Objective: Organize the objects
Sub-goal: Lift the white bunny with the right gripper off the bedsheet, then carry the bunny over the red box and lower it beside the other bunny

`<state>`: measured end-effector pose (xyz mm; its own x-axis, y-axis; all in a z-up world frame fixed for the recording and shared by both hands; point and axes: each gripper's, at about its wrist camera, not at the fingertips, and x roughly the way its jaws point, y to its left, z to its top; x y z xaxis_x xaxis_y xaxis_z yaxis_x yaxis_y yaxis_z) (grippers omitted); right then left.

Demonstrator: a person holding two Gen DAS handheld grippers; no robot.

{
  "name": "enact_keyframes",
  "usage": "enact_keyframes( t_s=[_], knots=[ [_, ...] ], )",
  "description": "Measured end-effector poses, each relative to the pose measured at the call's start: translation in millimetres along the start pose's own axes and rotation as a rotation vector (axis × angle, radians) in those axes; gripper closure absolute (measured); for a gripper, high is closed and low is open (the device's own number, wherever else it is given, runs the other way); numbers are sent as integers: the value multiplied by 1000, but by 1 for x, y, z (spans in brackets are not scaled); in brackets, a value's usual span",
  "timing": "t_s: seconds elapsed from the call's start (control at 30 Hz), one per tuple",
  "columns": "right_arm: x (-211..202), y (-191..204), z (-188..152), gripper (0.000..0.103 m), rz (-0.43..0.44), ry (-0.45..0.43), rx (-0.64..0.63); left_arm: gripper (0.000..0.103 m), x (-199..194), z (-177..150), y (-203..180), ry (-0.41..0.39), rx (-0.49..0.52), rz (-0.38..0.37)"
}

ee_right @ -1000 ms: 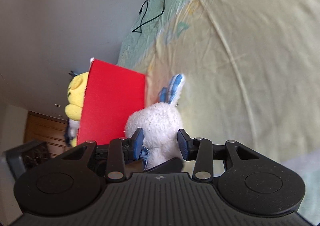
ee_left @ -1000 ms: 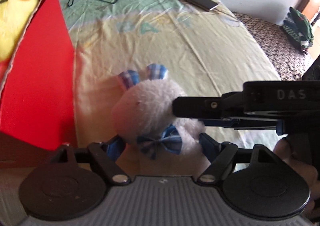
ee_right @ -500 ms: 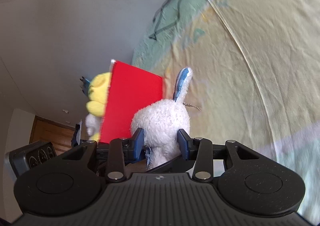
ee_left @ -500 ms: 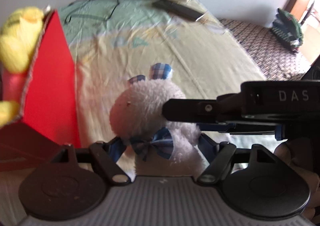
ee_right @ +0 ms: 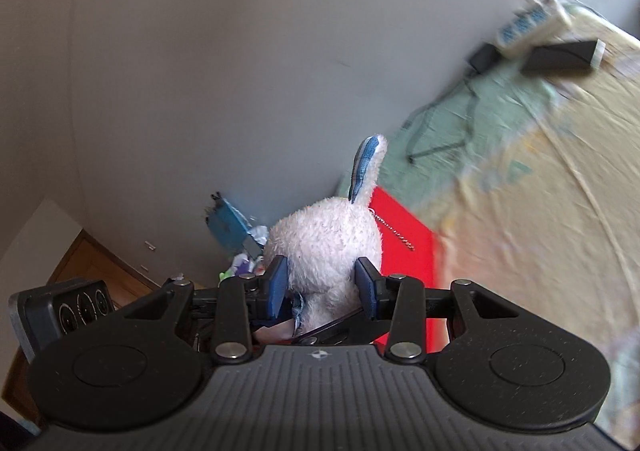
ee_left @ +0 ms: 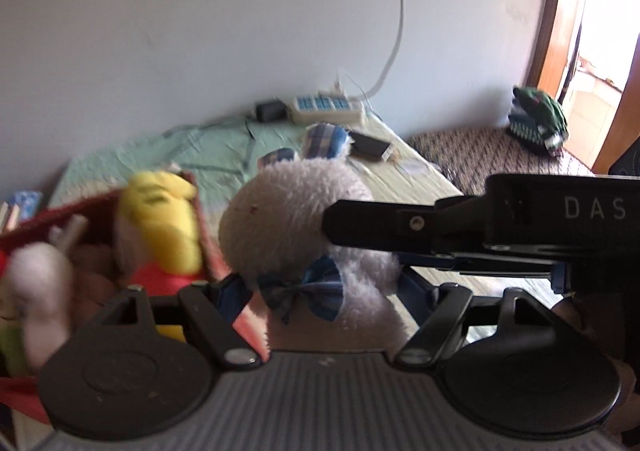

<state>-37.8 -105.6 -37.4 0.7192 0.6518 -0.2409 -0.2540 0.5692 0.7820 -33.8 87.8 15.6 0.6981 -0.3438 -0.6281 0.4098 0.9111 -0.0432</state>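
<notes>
A white plush bunny [ee_left: 296, 211] with blue plaid ears and a bow tie hangs in the air. My right gripper [ee_right: 320, 287] is shut on its head, and the bunny [ee_right: 324, 239] fills the space between the blue pads. In the left wrist view the right gripper [ee_left: 340, 227] reaches in from the right. My left gripper [ee_left: 326, 287] stands open around the bunny's lower body, with small gaps on both sides. The red box [ee_left: 24, 231] is at the left and holds a yellow plush [ee_left: 160, 219] and other toys. The box [ee_right: 404, 251] sits just behind the bunny.
A sheet-covered bed [ee_right: 540, 211] lies below, by a grey wall. At its far end are a power strip [ee_left: 328, 109], a charger with cable [ee_left: 270, 111] and a dark flat device [ee_left: 370, 147]. A patterned seat [ee_left: 480, 155] with a green item [ee_left: 538, 119] stands at the right.
Both grippers have risen with the bunny and swung left toward the red box. The box's open top and its toys now show in the left wrist view.
</notes>
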Motion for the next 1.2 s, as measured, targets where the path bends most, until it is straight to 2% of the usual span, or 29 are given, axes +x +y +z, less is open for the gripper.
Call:
enact_keyframes(
  t_s=[0.13,0.33,0.5,0.7,0.83,0.97,1.07,1.2],
  knots=[
    [27,29,-4,61,24,-7,-59,25,-19,2,32,-50,-7,30],
    [70,59,-12,62,33,20,-154,25,-29,-1,82,-76,-45,68],
    [108,68,-18,63,6,61,-206,25,-21,-12,115,-57,-56,104],
    [143,70,-26,63,-61,98,-257,25,5,-25,144,14,-60,112],
    [156,66,-35,63,-98,122,-242,26,16,-33,161,60,-80,101],
    [165,64,-40,63,-137,116,-239,23,20,-36,165,66,-58,98],
    [172,56,-41,68,-225,106,-238,20,23,-39,165,71,-32,86],
    [166,52,-42,71,-233,92,-205,18,26,-41,160,69,3,84]
  ],
)
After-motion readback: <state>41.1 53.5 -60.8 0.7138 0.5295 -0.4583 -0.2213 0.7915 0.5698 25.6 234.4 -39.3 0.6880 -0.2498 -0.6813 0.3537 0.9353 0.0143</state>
